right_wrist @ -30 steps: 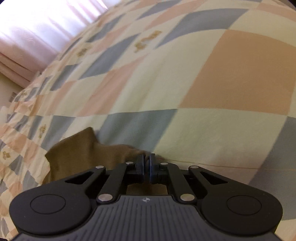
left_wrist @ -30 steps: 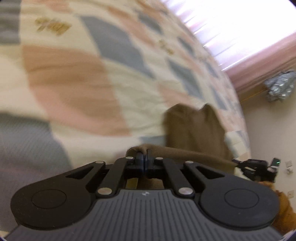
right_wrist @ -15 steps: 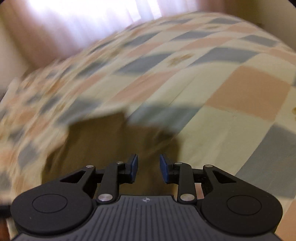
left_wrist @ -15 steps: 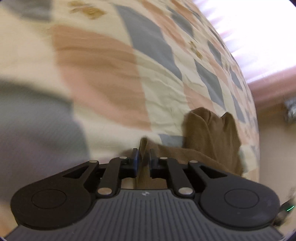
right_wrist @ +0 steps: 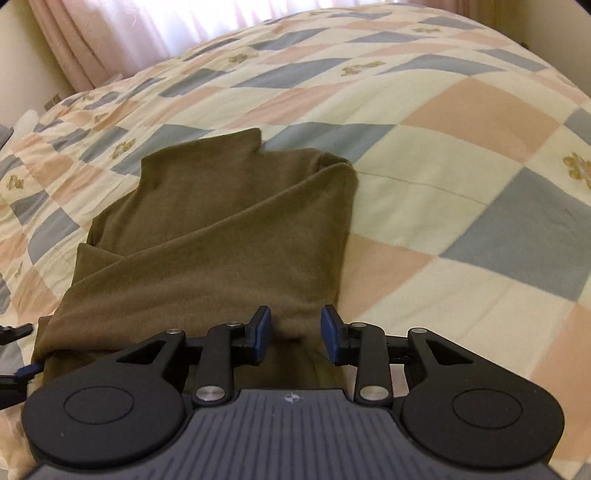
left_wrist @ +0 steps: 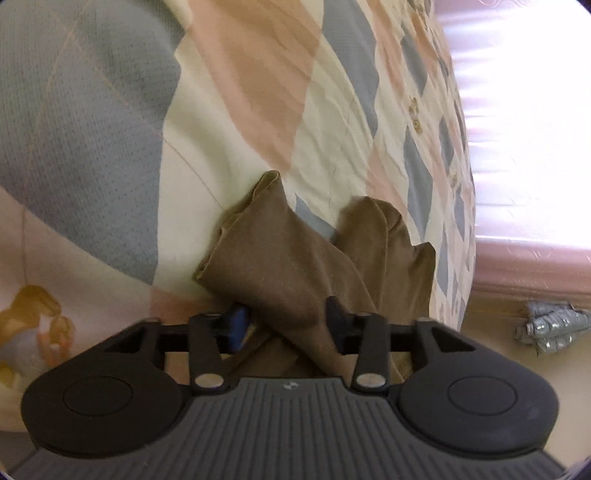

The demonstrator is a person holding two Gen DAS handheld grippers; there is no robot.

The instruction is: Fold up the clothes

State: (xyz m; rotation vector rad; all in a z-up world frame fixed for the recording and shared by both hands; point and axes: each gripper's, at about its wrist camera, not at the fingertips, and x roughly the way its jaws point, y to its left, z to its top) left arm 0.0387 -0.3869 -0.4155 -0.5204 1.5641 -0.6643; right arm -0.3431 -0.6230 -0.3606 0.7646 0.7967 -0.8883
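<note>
An olive-brown garment [right_wrist: 221,236] lies folded over on the patchwork bedspread [right_wrist: 443,155]. In the left wrist view it [left_wrist: 288,266] shows as two folded lobes. My left gripper [left_wrist: 286,326] is open, its jaws standing on either side of the near fold of cloth. My right gripper [right_wrist: 295,334] is open just above the garment's near edge, holding nothing. The tip of the left gripper [right_wrist: 14,354] shows at the left edge of the right wrist view.
The bedspread [left_wrist: 110,129] has cream, peach and grey-blue squares. Pink curtains [right_wrist: 110,33] hang over a bright window behind the bed. A crumpled silver object [left_wrist: 550,328] lies on the floor past the bed's edge.
Both grippers have opened and let go of the garment. They have pulled back, and the folded cloth now lies on the bed.
</note>
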